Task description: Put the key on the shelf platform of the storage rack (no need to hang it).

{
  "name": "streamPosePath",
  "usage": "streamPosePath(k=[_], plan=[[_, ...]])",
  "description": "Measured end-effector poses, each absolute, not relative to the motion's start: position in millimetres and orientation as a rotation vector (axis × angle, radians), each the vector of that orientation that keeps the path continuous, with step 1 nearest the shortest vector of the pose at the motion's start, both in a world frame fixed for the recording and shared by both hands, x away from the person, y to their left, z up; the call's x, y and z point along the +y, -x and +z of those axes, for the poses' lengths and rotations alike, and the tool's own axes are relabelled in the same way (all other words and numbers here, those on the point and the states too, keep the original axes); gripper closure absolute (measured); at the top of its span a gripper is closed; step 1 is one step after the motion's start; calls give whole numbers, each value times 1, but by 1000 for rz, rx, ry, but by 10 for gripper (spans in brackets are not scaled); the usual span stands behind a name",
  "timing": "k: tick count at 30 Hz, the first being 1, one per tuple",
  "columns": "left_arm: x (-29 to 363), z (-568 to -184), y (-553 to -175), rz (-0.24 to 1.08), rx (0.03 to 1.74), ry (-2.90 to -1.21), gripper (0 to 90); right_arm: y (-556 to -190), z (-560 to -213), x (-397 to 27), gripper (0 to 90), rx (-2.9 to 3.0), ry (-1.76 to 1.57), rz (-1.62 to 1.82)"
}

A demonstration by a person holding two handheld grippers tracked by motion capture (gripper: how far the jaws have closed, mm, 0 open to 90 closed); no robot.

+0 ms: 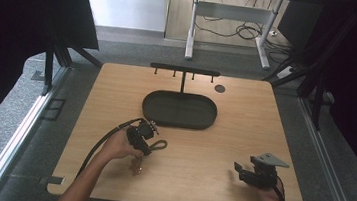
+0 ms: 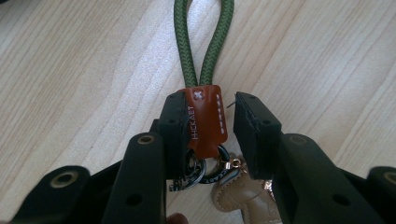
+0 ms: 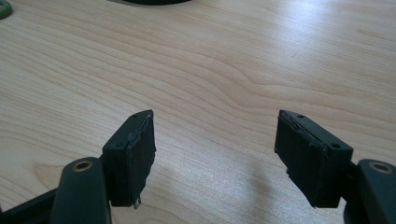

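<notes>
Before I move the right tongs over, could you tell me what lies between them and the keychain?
Bare tabletop lies between the right tongs and the keychain, per the high view.

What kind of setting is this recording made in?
Probably a lab or office data-collection station: a bare wooden table on grey carpet, dark curtains at both sides, and a desk frame with loose cables behind. A key stand with tray sits on it.

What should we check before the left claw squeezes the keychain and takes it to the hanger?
1. Leather tab between the left gripper jaws: ok.
2. Jaws shut on the tab: not ok, a gap shows on one side.
3. Green cord loop lying free on the table: ok.
4. Right gripper open, holding nothing: ok.
5. Hook stand upright behind the tray, hooks free: ok.
6. Rings secure: cannot tell.
</notes>
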State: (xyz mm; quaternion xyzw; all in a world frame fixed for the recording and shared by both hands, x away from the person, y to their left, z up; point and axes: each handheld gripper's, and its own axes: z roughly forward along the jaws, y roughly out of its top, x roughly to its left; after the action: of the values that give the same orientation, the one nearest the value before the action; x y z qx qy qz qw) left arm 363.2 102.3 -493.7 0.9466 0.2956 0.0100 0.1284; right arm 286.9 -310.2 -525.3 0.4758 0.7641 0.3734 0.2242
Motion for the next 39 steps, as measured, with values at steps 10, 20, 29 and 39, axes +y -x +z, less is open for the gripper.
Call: streamPosePath(k=[10, 20, 29, 39], plan=[[102, -496, -365, 40, 885, -2768, 637, -287, -525, -311, 298, 2109, -1314, 1028], [104, -502, -365, 28, 892, -2774, 655, -287, -526, -310, 298, 2111, -1309, 1025], [107, -498, -364, 8, 876, -2745, 666, -287, -526, -311, 299, 2105, -1314, 1025], [122, -474, -359, -71, 851, -2598, 667, -287, -526, -310, 299, 2108, -1312, 1022]])
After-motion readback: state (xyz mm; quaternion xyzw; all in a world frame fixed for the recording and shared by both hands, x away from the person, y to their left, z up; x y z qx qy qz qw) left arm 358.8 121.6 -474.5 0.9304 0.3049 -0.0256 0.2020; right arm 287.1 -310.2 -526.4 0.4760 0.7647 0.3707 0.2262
